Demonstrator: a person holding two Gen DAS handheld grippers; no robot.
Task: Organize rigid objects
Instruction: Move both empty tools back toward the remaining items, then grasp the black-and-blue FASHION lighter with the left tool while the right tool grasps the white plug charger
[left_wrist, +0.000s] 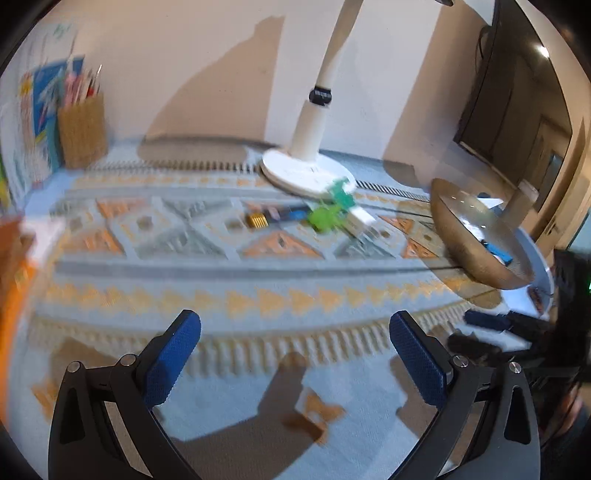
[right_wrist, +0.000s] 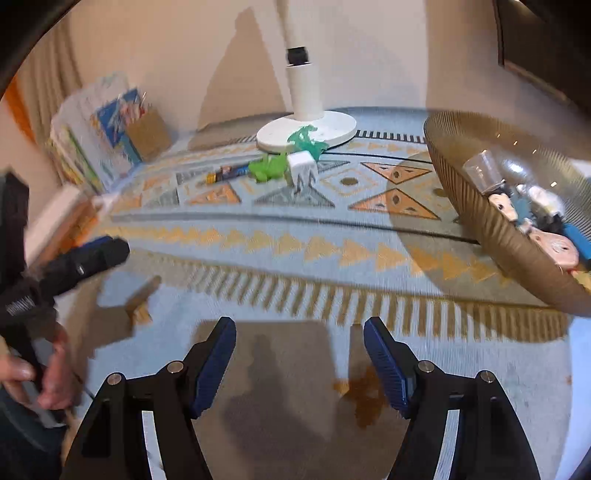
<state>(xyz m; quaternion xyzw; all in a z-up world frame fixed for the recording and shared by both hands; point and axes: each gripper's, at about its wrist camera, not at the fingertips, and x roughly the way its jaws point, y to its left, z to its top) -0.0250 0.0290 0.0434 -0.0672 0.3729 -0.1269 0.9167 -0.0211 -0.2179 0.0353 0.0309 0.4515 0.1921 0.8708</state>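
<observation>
- Two claws hover over the patterned blue cloth (right_wrist: 295, 236), and both pictures are motion-blurred.
- Ribbed brown bowl (right_wrist: 491, 229) at the right edge holds small toys, a clear cup among them.
- White lamp base (right_wrist: 332, 125) stands at the back of the cloth.
- Left gripper (left_wrist: 295, 354): blue pads spread wide, nothing between them, nothing touched.
- Right gripper (right_wrist: 300, 354): jaws apart, empty, above bare cloth.
- White cube (right_wrist: 302, 167) sits in front of the lamp base, with the green toy (right_wrist: 267, 168) and teal toy (right_wrist: 304, 139) just beside it.
- Marker-like stick (right_wrist: 227, 172) lies left of the green toy.
</observation>
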